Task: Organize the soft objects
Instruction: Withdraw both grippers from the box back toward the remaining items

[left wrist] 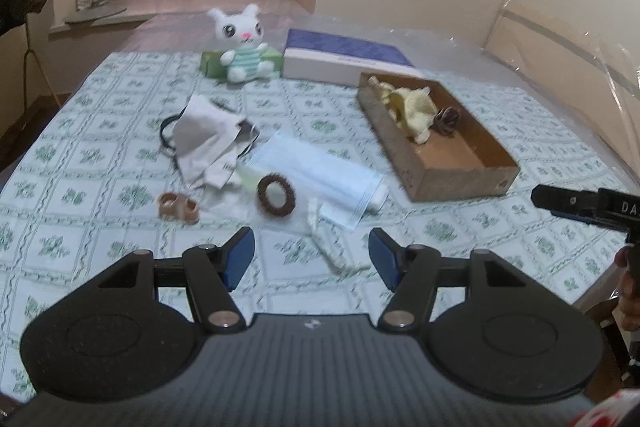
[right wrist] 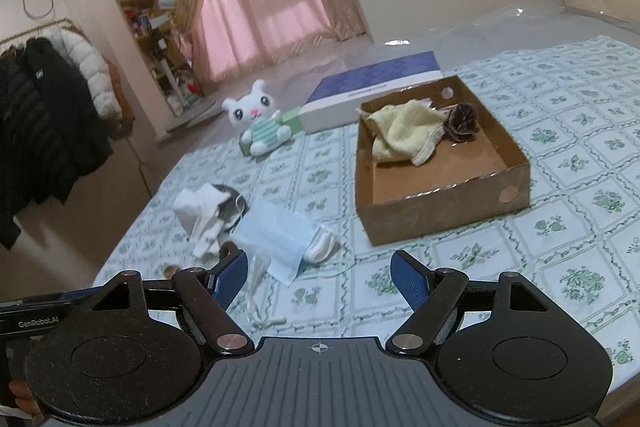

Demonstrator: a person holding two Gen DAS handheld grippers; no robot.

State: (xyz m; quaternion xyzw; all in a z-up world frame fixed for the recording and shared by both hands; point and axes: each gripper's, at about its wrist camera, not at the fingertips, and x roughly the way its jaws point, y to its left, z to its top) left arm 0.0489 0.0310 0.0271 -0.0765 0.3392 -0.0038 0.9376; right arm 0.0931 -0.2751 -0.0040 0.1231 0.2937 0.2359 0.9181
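A cardboard box (left wrist: 460,183) (right wrist: 444,213) on the bed holds a yellow cloth (left wrist: 408,107) (right wrist: 404,131) and a dark brown scrunchie (left wrist: 446,119) (right wrist: 462,121). On the bedspread lie a blue face mask (left wrist: 320,175) (right wrist: 276,231), a grey-white cloth mask (left wrist: 204,135) (right wrist: 204,219), a brown fuzzy hair ring (left wrist: 276,195), a tan scrunchie (left wrist: 178,207) and a white strip of cloth (left wrist: 328,243) (right wrist: 256,291). A white bunny plush (left wrist: 244,43) (right wrist: 260,119) sits at the back. My left gripper (left wrist: 312,251) is open and empty above the white strip. My right gripper (right wrist: 320,275) is open and empty, near the mask.
A purple-and-white flat box (left wrist: 340,57) (right wrist: 372,87) and a green box (left wrist: 212,63) lie behind the plush. Coats (right wrist: 44,115) hang at the left. Clear plastic covers the headboard side (left wrist: 560,39). The right gripper's body shows at the right edge of the left wrist view (left wrist: 588,207).
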